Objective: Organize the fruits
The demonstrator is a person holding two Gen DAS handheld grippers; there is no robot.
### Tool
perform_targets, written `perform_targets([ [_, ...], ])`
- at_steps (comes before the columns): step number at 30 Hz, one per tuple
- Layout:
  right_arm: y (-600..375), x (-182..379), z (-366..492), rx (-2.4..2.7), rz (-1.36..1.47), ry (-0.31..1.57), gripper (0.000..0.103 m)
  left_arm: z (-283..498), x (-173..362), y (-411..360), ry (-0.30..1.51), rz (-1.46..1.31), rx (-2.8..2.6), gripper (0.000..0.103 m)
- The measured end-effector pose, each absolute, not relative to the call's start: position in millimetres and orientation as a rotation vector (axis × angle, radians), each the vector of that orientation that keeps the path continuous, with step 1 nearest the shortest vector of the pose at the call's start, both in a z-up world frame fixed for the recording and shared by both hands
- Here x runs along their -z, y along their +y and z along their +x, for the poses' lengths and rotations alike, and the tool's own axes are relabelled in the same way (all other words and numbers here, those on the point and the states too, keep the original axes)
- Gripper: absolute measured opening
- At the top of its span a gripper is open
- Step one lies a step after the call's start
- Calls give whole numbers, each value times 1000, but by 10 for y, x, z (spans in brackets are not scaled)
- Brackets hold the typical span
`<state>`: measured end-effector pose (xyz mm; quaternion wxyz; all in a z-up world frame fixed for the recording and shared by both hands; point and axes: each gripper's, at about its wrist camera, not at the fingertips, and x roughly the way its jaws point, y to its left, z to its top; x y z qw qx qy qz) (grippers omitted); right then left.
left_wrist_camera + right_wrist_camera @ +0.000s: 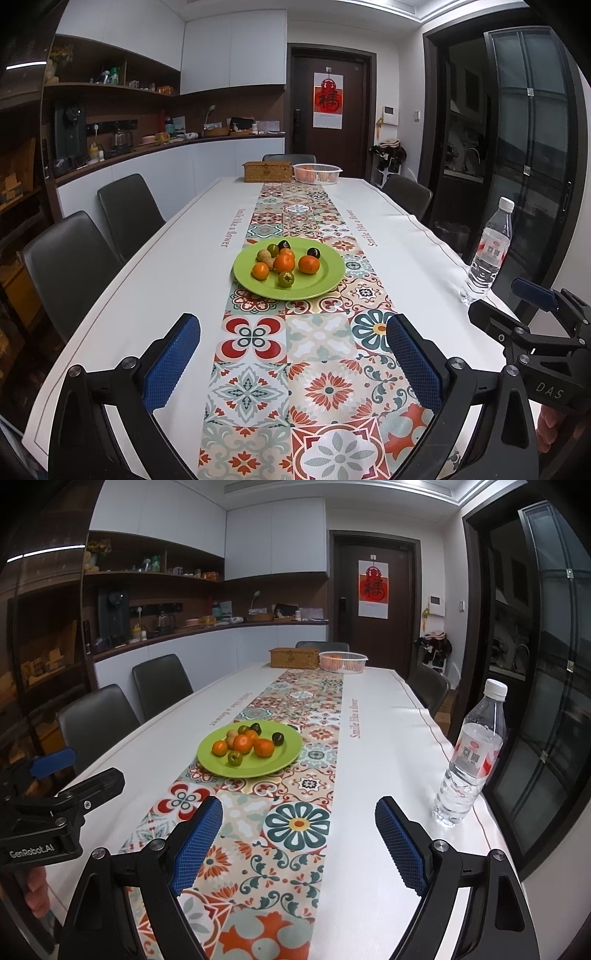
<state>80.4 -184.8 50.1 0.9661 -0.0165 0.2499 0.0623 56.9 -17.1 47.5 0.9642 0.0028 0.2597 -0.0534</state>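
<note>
Ahead of both hand-held grippers, on the patterned tile-print table runner: a round, shallow lime-green plate with smooth glossy rim. On this plate, in a loose heap: several small round orange mandarins, two dark purple-black round fruits, greenish round fruits with leafy caps, and pale beige rough-skinned small fruits. Exact kind of the last ones not possible to tell.

Much farther ahead, at the far end of the long white-covered table: a rectangular woven brown basket box with lid closed, and just beside it an oval white plastic slotted basket holding something orange, too small to name.

To the right of the right gripper, upright near the table edge: a clear plastic water bottle with white cap, ribbed body, red-and-white label.

Left gripper: blue textured pads far apart, nothing between. Right gripper: same, wide open, holding nothing, only runner below.
</note>
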Motion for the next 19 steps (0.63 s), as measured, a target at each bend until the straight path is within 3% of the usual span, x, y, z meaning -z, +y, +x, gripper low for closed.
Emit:
perform_targets([
  [19, -1826, -458, 721, -129, -36, 502, 86, 434, -500, -176, 508, 18, 91, 103],
])
